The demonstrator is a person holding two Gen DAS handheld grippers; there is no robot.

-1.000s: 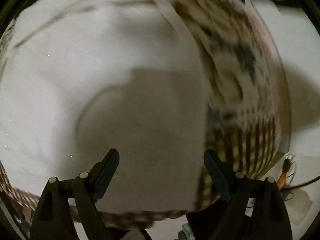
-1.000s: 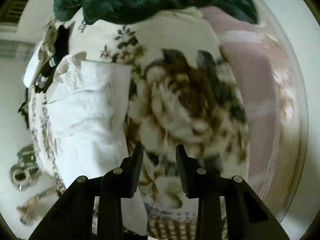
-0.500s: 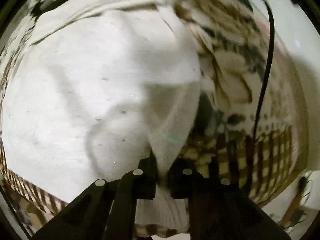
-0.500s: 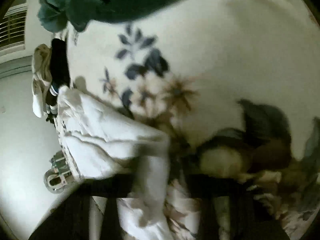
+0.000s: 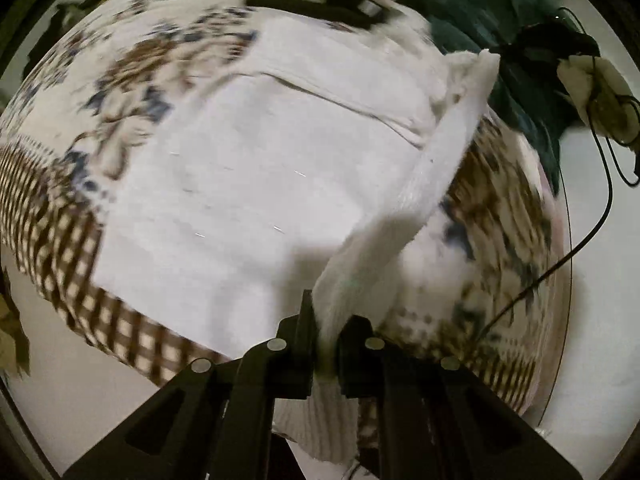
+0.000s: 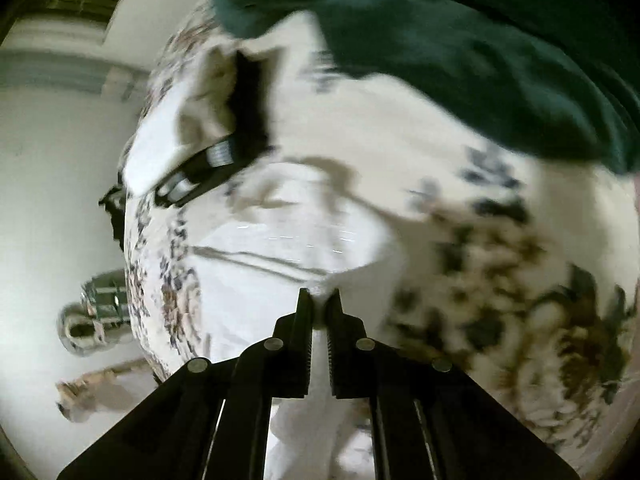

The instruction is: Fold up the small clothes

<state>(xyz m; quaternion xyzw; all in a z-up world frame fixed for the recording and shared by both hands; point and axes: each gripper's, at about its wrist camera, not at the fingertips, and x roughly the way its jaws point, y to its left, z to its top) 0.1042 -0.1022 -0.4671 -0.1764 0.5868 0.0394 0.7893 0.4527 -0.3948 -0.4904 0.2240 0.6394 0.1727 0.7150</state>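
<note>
A white garment (image 5: 256, 184) lies spread on a table covered by a floral and checked cloth (image 5: 120, 80). My left gripper (image 5: 326, 320) is shut on the garment's right edge, which rises as a lifted strip (image 5: 436, 168) above the table. My right gripper (image 6: 319, 300) is shut on another edge of the same white garment (image 6: 280, 256) and holds it above the cloth. Both views are blurred by motion.
A dark green garment (image 6: 460, 40) lies heaped at the far side, also in the left wrist view (image 5: 480, 20). A black and white item (image 6: 224, 148) lies near the table's far left edge. A black cable (image 5: 592, 224) runs past the table's right side. A metal object (image 6: 96, 316) sits on the floor.
Both grippers closed on edges of the white garment and lifted them. The left gripper has drawn its edge up and across; the right gripper has moved toward the far side.
</note>
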